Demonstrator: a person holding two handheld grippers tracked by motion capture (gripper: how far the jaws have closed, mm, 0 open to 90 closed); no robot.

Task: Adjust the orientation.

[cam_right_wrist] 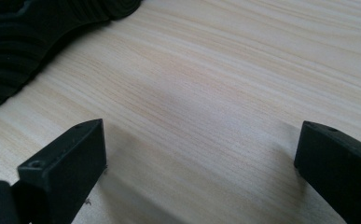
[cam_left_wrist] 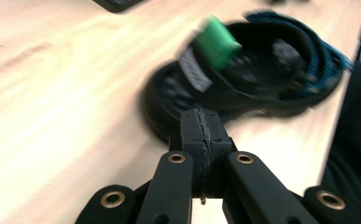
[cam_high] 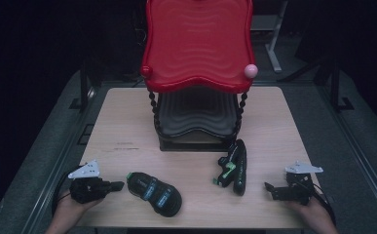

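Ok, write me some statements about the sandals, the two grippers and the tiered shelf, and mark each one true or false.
1. The left gripper has its jaws shut with nothing between them. True.
2. The right gripper grips a sandal. False: its jaws are open over bare light wooden table.
3. The black sandal with green and blue straps sits on the red wavy top shelf. False: it lies on the table.
4. The second black sandal lies on its side. True.

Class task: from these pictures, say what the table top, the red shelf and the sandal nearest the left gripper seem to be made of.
Table top: pale wood or wood-look laminate, matt, with fine straight grain lines.
Red shelf: probably moulded plastic, glossy, with wavy ridges catching the light.
Sandal: likely rubber or foam sole, dull black, with woven-looking teal-edged straps and a green tab.
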